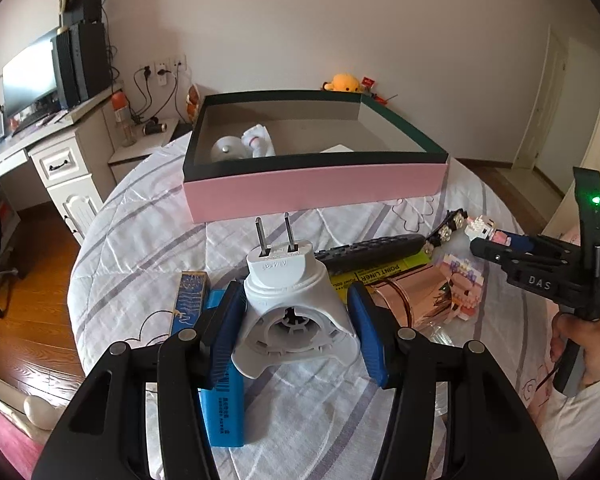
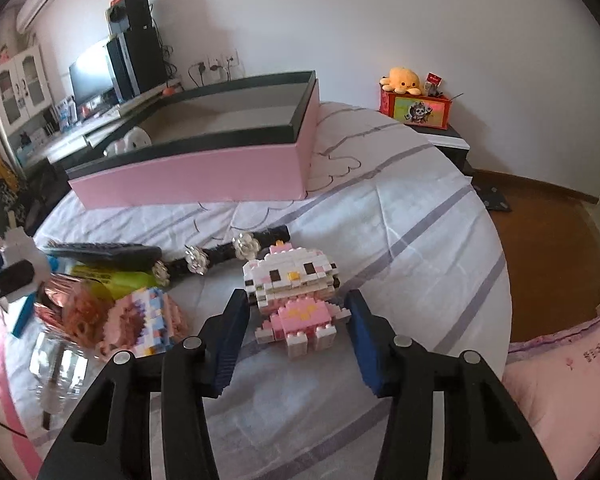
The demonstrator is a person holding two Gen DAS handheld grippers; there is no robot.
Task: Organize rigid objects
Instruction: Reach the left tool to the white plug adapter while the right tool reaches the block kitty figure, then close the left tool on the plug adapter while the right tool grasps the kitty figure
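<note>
While angled down, left gripper (image 1: 296,320) grips plug (image 1: 290,300).

White plug adapter (image 1: 296,300) is smooth glossy plastic with metal prongs; the brick cat figure (image 2: 294,300) is studded plastic; bedsheet (image 2: 400,240) is wrinkled matt cloth.

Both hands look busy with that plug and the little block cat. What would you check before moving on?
1. Plug clamped by left fingers: ok.
2. Cat sits between right fingers: ok.
3. Right fingers actually pressing the cat: cannot tell.
4. Box open, with room inside: ok.
5. Remote lies low, below the plug's way to the box: ok.
</note>
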